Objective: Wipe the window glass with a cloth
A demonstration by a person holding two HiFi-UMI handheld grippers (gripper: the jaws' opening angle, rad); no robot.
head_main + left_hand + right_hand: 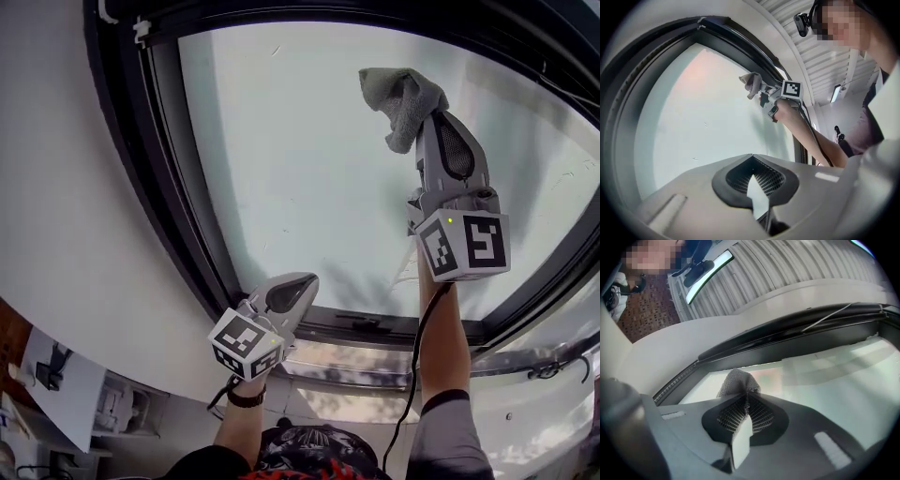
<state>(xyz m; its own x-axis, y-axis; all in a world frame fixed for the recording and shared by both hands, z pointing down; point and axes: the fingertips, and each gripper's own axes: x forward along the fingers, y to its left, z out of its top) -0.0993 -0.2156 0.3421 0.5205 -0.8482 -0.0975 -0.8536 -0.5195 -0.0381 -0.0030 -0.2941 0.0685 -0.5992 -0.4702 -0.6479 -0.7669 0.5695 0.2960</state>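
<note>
Nearest, the left gripper (296,285) is held at the lower edge of the glass (309,169), its jaws closed with nothing between them. High on the glass, the cloth (398,98) is clamped in the right gripper (433,120), bunched beyond its tips. Most of the glass lies left of and below the cloth, so a stroke that way is judged likely.

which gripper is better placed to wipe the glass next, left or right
Right. The right gripper is shut on the cloth, raised at the window glass; the left gripper is shut, empty, low by the frame.
</note>
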